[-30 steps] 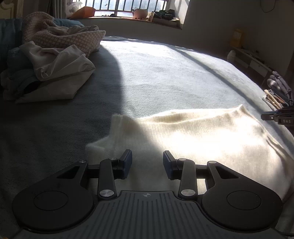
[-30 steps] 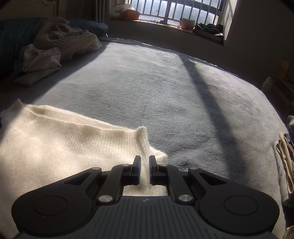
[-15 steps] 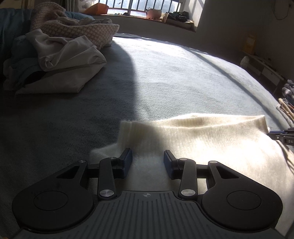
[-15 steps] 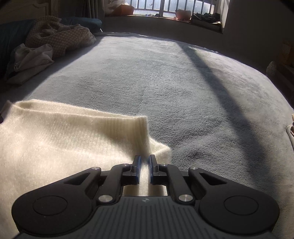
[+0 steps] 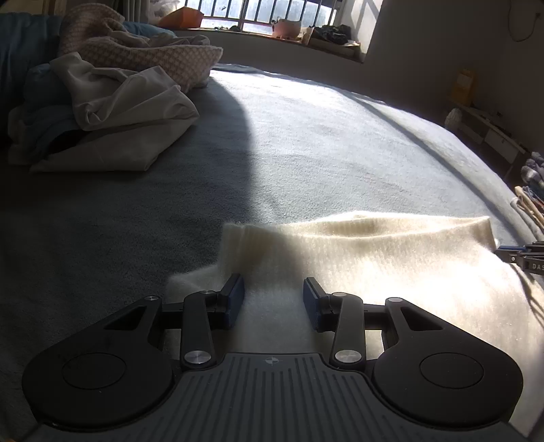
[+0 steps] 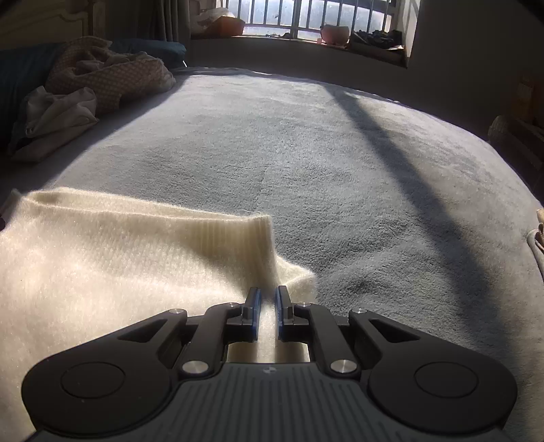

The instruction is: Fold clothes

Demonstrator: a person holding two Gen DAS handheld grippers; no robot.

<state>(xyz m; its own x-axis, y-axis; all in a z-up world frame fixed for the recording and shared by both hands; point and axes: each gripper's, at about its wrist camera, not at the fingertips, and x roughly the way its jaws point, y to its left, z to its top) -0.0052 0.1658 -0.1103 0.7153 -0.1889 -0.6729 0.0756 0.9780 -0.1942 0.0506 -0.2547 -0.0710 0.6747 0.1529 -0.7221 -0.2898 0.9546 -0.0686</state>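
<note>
The left gripper (image 5: 273, 294) is hanging low over the near left corner of a cream sweater (image 5: 391, 268), its jaws standing apart with knit showing between them and neither pad pressing on it. The right gripper (image 6: 268, 306) is sitting at the sweater's (image 6: 102, 258) near right corner — jaws drawn almost together, a narrow strip of knit lying in the slit, though whether the pads are pinching it I cannot tell. The sweater is lying flat across the near part of a grey bed (image 5: 323, 146), half in sunlight, its ribbed far edge (image 6: 251, 231) curling up slightly. Beyond it the blanket is running bare into a broad shadow. Farther off, at the left, a pile of clothes (image 5: 112, 112) is slumping against a patterned blanket (image 6: 112, 78), and a barred window (image 6: 306, 17) is glowing behind everything.
</note>
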